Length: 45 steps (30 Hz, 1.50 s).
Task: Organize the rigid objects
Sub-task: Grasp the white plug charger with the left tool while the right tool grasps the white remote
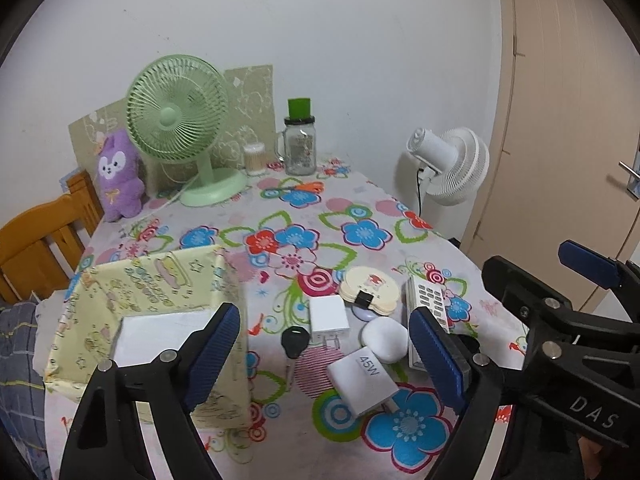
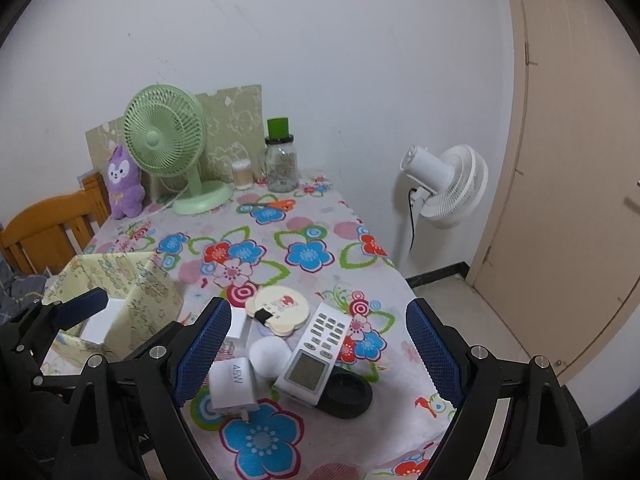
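A yellow patterned box stands at the table's left with a white box inside it. Small items lie in a cluster in front of me: a white 45W charger, a white square adapter, a black key, a white round case, a cream round mirror, and a white remote resting on a black dish. My left gripper is open above the cluster, empty. My right gripper is open above the remote, empty.
A green desk fan, a purple plush, a cotton swab jar and a glass jar with green lid stand at the table's back. A white floor fan and a door are at the right. A wooden chair is at the left.
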Available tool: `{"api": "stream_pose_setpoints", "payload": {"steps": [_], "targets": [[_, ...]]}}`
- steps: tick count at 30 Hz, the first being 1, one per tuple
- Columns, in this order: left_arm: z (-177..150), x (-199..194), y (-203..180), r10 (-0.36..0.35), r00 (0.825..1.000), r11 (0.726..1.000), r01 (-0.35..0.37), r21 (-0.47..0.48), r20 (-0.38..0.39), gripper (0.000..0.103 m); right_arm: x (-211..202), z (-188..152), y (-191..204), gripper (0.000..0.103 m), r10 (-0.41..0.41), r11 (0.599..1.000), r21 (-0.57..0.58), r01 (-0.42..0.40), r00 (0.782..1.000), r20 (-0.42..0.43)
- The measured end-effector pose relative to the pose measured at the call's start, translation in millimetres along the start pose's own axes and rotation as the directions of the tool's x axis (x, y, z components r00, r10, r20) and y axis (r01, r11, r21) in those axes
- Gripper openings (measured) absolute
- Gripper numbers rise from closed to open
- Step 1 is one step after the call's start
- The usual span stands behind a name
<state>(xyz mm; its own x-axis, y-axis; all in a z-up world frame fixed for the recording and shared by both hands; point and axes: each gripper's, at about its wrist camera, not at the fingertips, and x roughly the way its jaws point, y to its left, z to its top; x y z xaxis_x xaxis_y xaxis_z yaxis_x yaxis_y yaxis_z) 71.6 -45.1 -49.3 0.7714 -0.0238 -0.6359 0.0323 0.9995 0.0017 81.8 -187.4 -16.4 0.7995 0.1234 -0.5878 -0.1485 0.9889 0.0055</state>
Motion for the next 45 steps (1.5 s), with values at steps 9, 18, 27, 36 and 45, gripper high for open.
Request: {"api": "stream_pose_setpoints", "payload": {"steps": [9, 18, 27, 36, 45], "targets": [[-2, 35, -10, -0.010, 0.997, 1.000, 0.009, -0.009, -0.070, 0.086, 31, -7, -11, 0.089, -0.012, 1.000, 0.011, 0.013, 0.998, -0.059], [-5, 67, -22, -0.019, 0.990, 1.000, 0.020, 0.003, -0.138, 0.083, 66, -15, -21, 0.089, 0.000, 0.999, 0.038, 0.005, 0.991, -0.134], [-6, 94, -21, 0.019, 0.985, 1.000, -0.017, 0.011, -0.172, 0.080, 96, -19, -23, 0.088, 0.002, 0.999, 0.053, 0.008, 0.980, -0.197], [-8, 122, -11, 0.042, 0.974, 0.999, -0.042, 0.006, -0.225, 0.076, 131, -23, -20, 0.082, 0.011, 0.997, 0.074, 0.012, 0.956, -0.292], [-8, 137, -8, 0.061, 0.969, 0.998, -0.061, 0.005, -0.238, 0.073, 150, -26, -17, 0.081, 0.010, 0.993, 0.118, 0.032, 0.943, -0.333]]}}
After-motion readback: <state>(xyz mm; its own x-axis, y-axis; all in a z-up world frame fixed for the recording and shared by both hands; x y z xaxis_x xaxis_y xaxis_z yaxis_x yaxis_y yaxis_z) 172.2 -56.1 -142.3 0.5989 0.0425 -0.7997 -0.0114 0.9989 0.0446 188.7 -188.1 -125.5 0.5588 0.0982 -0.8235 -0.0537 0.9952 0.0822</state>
